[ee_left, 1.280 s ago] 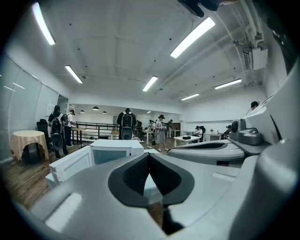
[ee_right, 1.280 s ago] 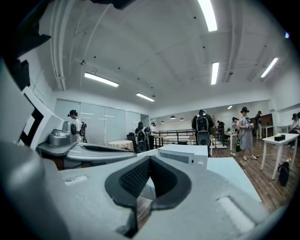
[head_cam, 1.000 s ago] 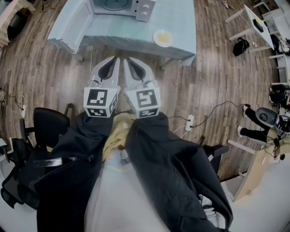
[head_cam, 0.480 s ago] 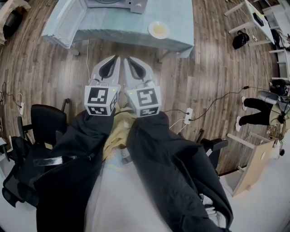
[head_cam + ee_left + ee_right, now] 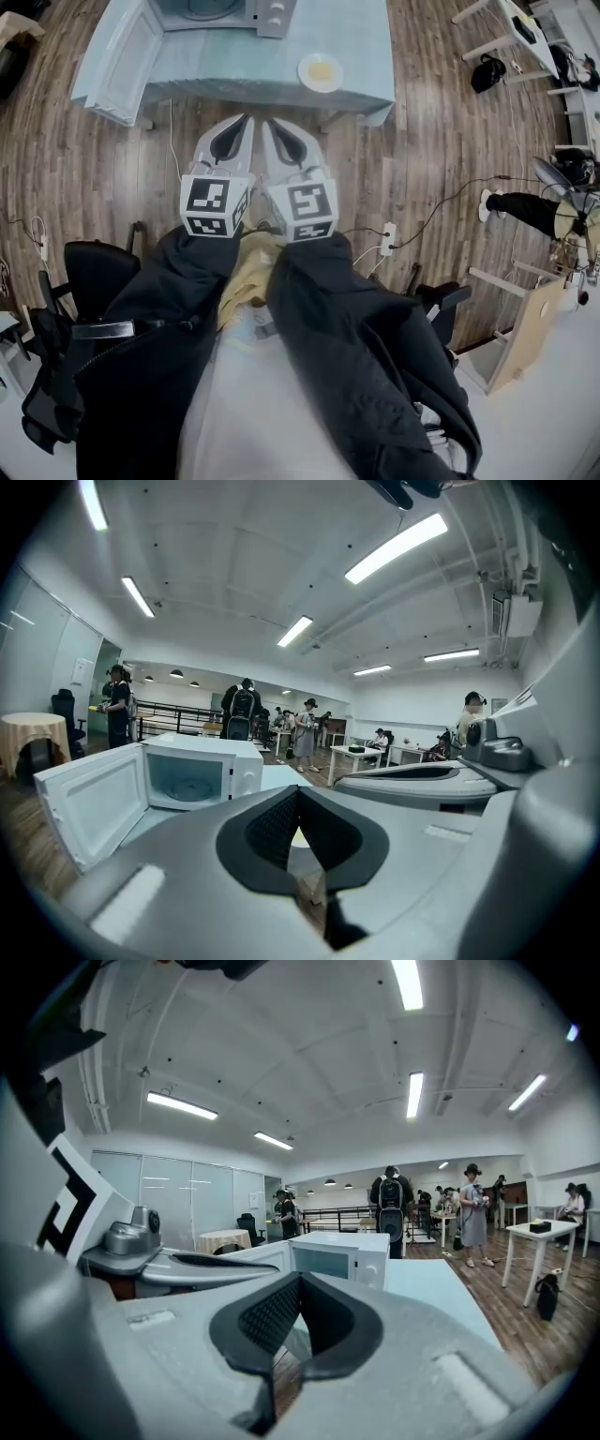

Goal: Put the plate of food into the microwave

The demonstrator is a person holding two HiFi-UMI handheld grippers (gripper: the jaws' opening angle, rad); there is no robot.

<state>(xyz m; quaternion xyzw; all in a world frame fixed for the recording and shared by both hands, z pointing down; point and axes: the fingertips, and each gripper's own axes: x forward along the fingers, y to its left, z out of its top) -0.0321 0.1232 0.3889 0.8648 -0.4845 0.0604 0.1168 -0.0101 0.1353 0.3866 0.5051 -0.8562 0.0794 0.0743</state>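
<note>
Head view: your left gripper [image 5: 242, 127] and right gripper [image 5: 274, 129] sit side by side, both clenched and empty, short of the table [image 5: 361, 37]. The plate of food [image 5: 321, 72] sits near its front edge, right of the microwave [image 5: 272, 14]. Wood floor [image 5: 422, 159] and a power strip [image 5: 387, 239] lie around.

Left gripper view: the microwave door [image 5: 94, 803] hangs open.

Right gripper view: people [image 5: 472, 1213] stand beyond the table.

Against a second ago, the plate sits further left in the head view.

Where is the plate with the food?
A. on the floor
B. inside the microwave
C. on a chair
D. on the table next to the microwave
D: the plate sits on the table, to the right of the microwave, whose door stands open.
</note>
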